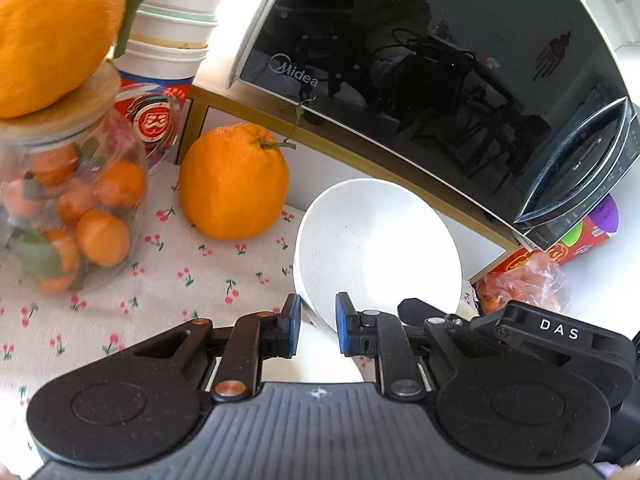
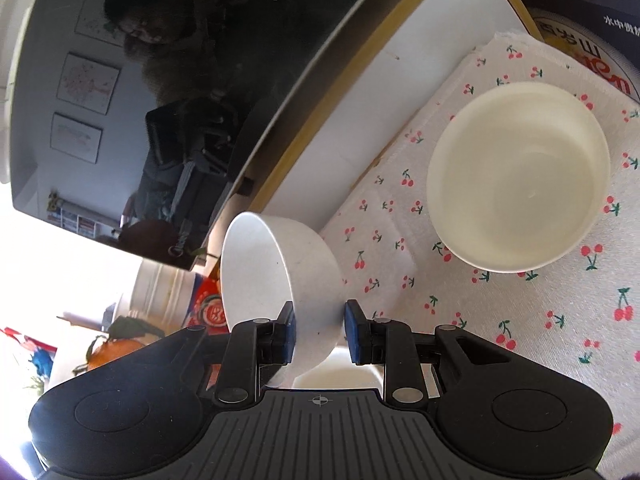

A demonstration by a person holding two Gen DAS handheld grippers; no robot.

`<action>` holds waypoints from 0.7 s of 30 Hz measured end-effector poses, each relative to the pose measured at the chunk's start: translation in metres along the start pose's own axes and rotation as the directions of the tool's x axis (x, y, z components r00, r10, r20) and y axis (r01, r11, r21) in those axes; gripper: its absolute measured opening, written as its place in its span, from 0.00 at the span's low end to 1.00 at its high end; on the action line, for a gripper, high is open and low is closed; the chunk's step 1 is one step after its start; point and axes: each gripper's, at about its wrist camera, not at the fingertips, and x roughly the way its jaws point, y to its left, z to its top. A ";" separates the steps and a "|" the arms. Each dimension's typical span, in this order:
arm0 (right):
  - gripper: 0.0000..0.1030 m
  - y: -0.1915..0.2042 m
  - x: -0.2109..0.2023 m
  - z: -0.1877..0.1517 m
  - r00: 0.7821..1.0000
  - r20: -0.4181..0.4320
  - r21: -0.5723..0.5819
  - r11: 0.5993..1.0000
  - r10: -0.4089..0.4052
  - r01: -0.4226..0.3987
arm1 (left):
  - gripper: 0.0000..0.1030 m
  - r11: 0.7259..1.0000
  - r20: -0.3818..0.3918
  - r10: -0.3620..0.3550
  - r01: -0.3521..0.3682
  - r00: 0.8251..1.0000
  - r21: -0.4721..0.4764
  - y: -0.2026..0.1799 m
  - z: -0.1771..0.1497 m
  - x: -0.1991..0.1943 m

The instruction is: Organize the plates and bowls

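Speckled bowl [image 2: 296, 280] tilted on edge, wall pinched between right tongs [image 2: 320, 332], left tongs [image 1: 316, 330] narrowed on its rim, cream bowl [image 2: 518, 176] upright on cherry-print surface [image 2: 520, 320] nearby.

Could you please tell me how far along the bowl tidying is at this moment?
Nothing looks stacked yet. In hand: both the left gripper and the right gripper grip the speckled white bowl's rim, tilted in the air. Left: nesting it with the cream bowl on the cherry cloth.
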 end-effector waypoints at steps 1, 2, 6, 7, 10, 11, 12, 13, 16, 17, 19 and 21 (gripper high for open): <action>0.24 0.003 -0.001 -0.001 1.000 -0.006 -0.006 1.000 -0.003 0.003 | 0.16 1.000 0.003 -0.001 0.001 1.000 -0.008 0.001 -0.002 -0.003; 0.24 0.005 -0.002 -0.002 1.000 -0.014 -0.010 1.000 -0.006 0.006 | 0.16 1.000 0.005 0.002 -0.002 1.000 -0.014 0.001 -0.003 -0.006; 0.24 0.012 -0.011 -0.008 0.999 -0.049 -0.018 1.000 -0.011 0.010 | 0.16 0.999 0.012 0.010 -0.010 1.000 -0.037 0.003 -0.009 -0.021; 0.24 0.013 -0.013 -0.010 0.998 -0.056 -0.021 1.000 -0.010 0.009 | 0.16 0.999 0.014 0.008 -0.008 1.000 -0.045 0.004 -0.010 -0.025; 0.24 0.018 -0.020 -0.016 0.997 -0.071 -0.043 0.999 -0.010 0.007 | 0.16 0.997 0.020 -0.001 0.002 1.000 -0.074 0.008 -0.017 -0.036; 0.24 0.019 -0.023 -0.017 0.997 -0.075 -0.054 0.999 -0.012 0.008 | 0.16 0.997 0.018 -0.004 0.005 1.000 -0.080 0.009 -0.019 -0.039; 0.24 0.022 -0.025 -0.019 0.997 -0.079 -0.063 0.998 -0.015 0.010 | 0.16 0.996 0.014 -0.005 0.006 1.000 -0.085 0.011 -0.021 -0.043; 0.24 0.023 -0.027 -0.022 0.996 -0.084 -0.070 0.998 -0.016 0.010 | 0.16 0.996 0.010 -0.005 0.006 1.000 -0.089 0.012 -0.023 -0.046; 0.24 0.026 -0.035 -0.030 0.995 -0.099 -0.089 0.996 -0.017 0.008 | 0.16 0.995 0.002 -0.007 0.007 1.000 -0.104 0.015 -0.029 -0.058; 0.24 0.028 -0.038 -0.033 0.994 -0.105 -0.098 0.995 -0.017 0.007 | 0.16 0.994 0.001 -0.007 0.007 1.000 -0.112 0.017 -0.031 -0.063; 0.24 0.031 -0.043 -0.038 0.994 -0.111 -0.113 0.994 -0.020 0.007 | 0.16 0.991 -0.003 -0.011 0.011 1.000 -0.130 0.020 -0.035 -0.070; 0.24 0.036 -0.048 -0.044 0.992 -0.122 -0.126 0.992 -0.024 0.008 | 0.16 0.988 -0.007 -0.015 0.014 1.000 -0.151 0.025 -0.040 -0.078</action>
